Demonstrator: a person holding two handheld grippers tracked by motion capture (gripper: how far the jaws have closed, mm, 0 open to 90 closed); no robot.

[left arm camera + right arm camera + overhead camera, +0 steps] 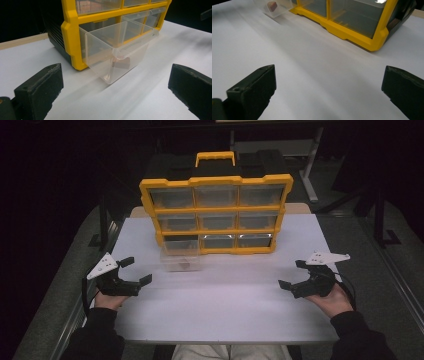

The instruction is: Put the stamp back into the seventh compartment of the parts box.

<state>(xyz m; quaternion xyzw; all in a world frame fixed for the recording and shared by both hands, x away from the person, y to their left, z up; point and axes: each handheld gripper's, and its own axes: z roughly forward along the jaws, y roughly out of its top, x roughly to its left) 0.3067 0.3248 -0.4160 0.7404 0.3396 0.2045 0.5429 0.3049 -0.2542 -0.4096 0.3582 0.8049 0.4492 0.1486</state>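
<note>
High view: I hold the left gripper (131, 271) at the left edge of the white surface (225, 305) and the right gripper (291, 274) near the right edge, well apart from each other. Both sit low over the surface with their fingers spread wide and nothing between them.

At the far side of the surface stands a yellow-framed organizer (216, 215) with a black body, a yellow carry handle (215, 157) on top, and three rows of three clear drawers. The bottom-left drawer (181, 261) is pulled forward out of its slot, its front end resting on the surface ahead of the frame. The other drawers sit flush in the frame.

Left gripper view: my two black fingers (40, 92) rise at the lower corners, far apart, with bare surface between them. The pulled-out drawer (117, 52) lies ahead, clear-walled, and a small brown block (121, 63) sits on its floor near the front wall.

Right gripper view: my fingers (253, 91) are likewise spread. The organizer's yellow lower corner (377, 41) lies ahead to the right, and the open drawer with the brown block (272, 5) is farther off at upper left.
</note>
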